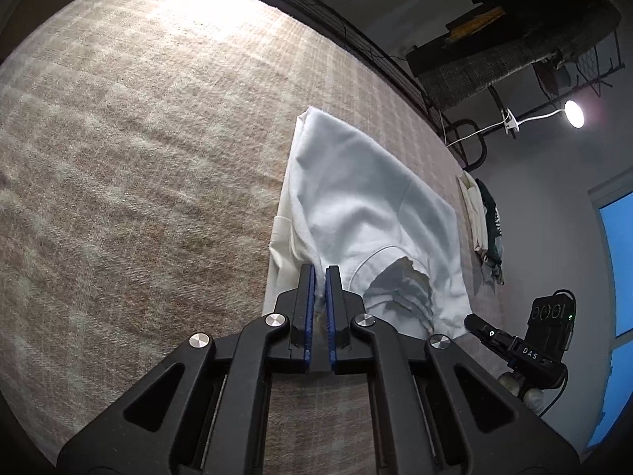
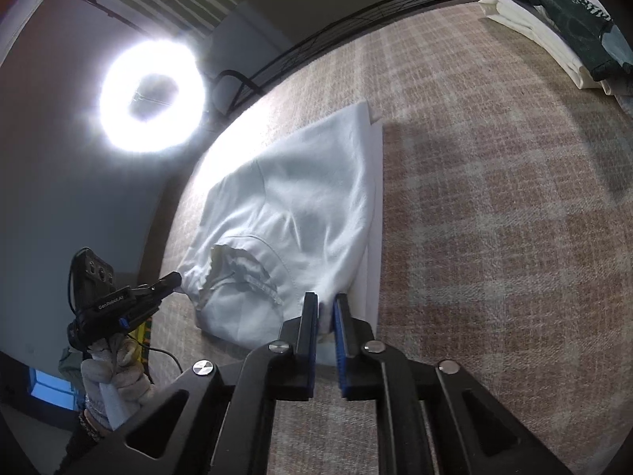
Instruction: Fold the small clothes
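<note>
White shirt lies on plaid cloth; left tongs and right tongs each clamp its near corners.

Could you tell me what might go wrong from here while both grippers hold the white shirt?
The left gripper and right gripper each pinch only a thin bit of the white shirt, so an edge could slip out. The lifted layer is wrinkled and may land creased. A wide swing could reach the folded stack.
</note>
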`<state>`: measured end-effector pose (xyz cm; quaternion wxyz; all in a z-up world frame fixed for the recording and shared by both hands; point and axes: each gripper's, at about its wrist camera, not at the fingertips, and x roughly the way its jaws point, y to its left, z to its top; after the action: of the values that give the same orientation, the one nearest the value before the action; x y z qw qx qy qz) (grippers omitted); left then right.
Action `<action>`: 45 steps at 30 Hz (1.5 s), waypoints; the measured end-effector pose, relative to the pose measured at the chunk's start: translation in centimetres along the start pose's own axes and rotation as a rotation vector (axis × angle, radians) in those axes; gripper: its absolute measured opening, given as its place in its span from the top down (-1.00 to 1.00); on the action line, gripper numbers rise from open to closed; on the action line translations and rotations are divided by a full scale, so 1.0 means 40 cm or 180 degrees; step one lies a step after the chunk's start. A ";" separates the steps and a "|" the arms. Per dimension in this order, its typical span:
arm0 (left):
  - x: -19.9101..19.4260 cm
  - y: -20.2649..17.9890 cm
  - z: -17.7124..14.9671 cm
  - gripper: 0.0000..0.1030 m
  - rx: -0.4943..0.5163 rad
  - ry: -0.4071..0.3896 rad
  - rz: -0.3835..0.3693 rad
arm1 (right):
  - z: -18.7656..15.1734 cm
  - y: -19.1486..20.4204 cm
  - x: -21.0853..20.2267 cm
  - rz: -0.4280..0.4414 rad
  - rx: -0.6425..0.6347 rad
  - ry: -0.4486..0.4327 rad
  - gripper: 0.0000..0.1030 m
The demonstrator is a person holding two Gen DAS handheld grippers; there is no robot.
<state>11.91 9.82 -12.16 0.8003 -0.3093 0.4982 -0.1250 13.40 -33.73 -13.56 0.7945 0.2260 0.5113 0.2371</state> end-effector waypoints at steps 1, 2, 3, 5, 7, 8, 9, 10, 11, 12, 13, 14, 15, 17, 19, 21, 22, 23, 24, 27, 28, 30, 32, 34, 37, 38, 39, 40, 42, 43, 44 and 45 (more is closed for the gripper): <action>-0.005 0.000 0.002 0.95 -0.0031 -0.0010 -0.0036 | 0.002 0.000 -0.006 0.0011 0.0015 -0.0019 0.93; -0.012 0.000 0.004 0.95 -0.0062 -0.0021 -0.0095 | 0.003 -0.003 -0.013 0.0059 0.0055 -0.0038 0.94; -0.020 0.000 0.006 0.95 -0.0073 -0.0033 -0.0128 | 0.005 -0.007 -0.018 0.0137 0.0113 -0.0056 0.95; -0.040 -0.009 0.009 0.96 -0.0051 -0.0074 -0.0162 | 0.009 -0.016 -0.033 0.0300 0.0252 -0.0105 0.95; -0.062 -0.010 0.006 0.96 -0.0066 -0.0094 -0.0222 | 0.012 -0.023 -0.057 0.0421 0.0335 -0.0155 0.96; -0.069 -0.007 0.001 0.96 -0.0078 -0.0089 -0.0242 | 0.011 -0.023 -0.071 0.0506 0.0375 -0.0186 0.96; -0.076 0.001 -0.005 0.96 -0.0099 -0.0084 -0.0251 | 0.010 -0.024 -0.082 0.0567 0.0397 -0.0205 0.96; -0.079 0.009 -0.012 0.96 -0.0117 -0.0071 -0.0242 | 0.007 -0.022 -0.090 0.0620 0.0411 -0.0220 0.96; -0.077 0.021 -0.023 0.96 -0.0122 -0.0045 -0.0176 | 0.003 -0.023 -0.099 0.0645 0.0405 -0.0227 0.96; -0.070 0.027 -0.031 0.96 -0.0106 -0.0024 -0.0096 | -0.001 -0.024 -0.101 0.0625 0.0392 -0.0218 0.96; -0.063 0.037 -0.039 0.96 -0.0104 0.0002 -0.0017 | -0.007 -0.028 -0.098 0.0576 0.0381 -0.0187 0.96; -0.056 0.049 -0.046 0.96 -0.0125 0.0028 0.0028 | -0.012 -0.034 -0.091 0.0510 0.0400 -0.0144 0.96; -0.051 0.061 -0.052 0.96 -0.0156 0.0057 0.0060 | -0.019 -0.046 -0.083 0.0484 0.0455 -0.0101 0.96; -0.050 0.073 -0.056 0.96 -0.0192 0.0067 0.0061 | -0.026 -0.072 -0.076 0.0477 0.0583 -0.0059 0.96; -0.052 0.071 -0.056 0.96 -0.0130 0.0060 0.0122 | -0.023 -0.093 -0.080 0.0460 0.0675 -0.0079 0.96; -0.049 0.065 -0.061 0.96 -0.0021 0.0070 0.0240 | -0.018 -0.092 -0.082 0.0375 0.0622 -0.0083 0.97; -0.048 0.059 -0.062 0.96 0.0020 0.0052 0.0305 | -0.017 -0.085 -0.083 0.0314 0.0554 -0.0073 0.96; -0.047 0.051 -0.063 0.95 0.0077 0.0053 0.0354 | -0.016 -0.072 -0.082 0.0240 0.0442 -0.0059 0.94; -0.047 0.042 -0.064 0.95 0.0139 0.0078 0.0409 | -0.015 -0.061 -0.081 0.0199 0.0363 -0.0029 0.88; -0.070 0.004 -0.063 0.95 0.0338 -0.0030 0.0574 | -0.027 -0.011 -0.075 -0.0106 0.0035 0.0168 0.51; -0.083 -0.007 -0.061 0.95 0.0392 -0.0095 0.0571 | -0.029 0.009 -0.085 -0.0396 -0.0113 0.0108 0.38; -0.098 -0.033 -0.050 0.95 0.0485 -0.0216 0.0544 | -0.032 0.037 -0.103 -0.0619 -0.0338 -0.0035 0.38; -0.096 -0.056 -0.037 0.95 0.0581 -0.0268 0.0502 | -0.014 0.066 -0.121 -0.0533 -0.0477 -0.0216 0.38; -0.073 -0.079 -0.026 0.95 0.0641 -0.0253 0.0449 | -0.001 0.087 -0.120 -0.0443 -0.0584 -0.0272 0.38; -0.017 -0.118 -0.011 0.95 0.0739 -0.0181 0.0462 | 0.023 0.117 -0.076 -0.0335 -0.0736 -0.0256 0.38; 0.001 -0.130 -0.005 0.95 0.0768 -0.0152 0.0456 | 0.029 0.134 -0.065 -0.0376 -0.0830 -0.0283 0.38; 0.024 -0.146 0.007 0.95 0.0800 -0.0125 0.0454 | 0.038 0.144 -0.054 -0.0408 -0.0896 -0.0315 0.38; 0.041 -0.160 0.018 0.95 0.0841 -0.0113 0.0458 | 0.049 0.157 -0.041 -0.0450 -0.0980 -0.0350 0.38; 0.062 -0.182 0.035 0.95 0.0910 -0.0134 0.0479 | 0.074 0.172 -0.010 -0.0474 -0.1088 -0.0338 0.42; 0.075 -0.190 0.044 0.95 0.0923 -0.0149 0.0484 | 0.089 0.180 0.006 -0.0459 -0.1135 -0.0319 0.45; 0.094 -0.201 0.059 0.95 0.0938 -0.0157 0.0481 | 0.105 0.193 0.022 -0.0466 -0.1165 -0.0316 0.45; 0.108 -0.210 0.070 0.95 0.0952 -0.0159 0.0476 | 0.117 0.197 0.036 -0.0468 -0.1196 -0.0314 0.45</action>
<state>17.30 2.13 -9.21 0.8566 -0.1519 0.4756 -0.1301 17.09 -27.19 -8.09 0.8620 0.0473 0.4337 0.2582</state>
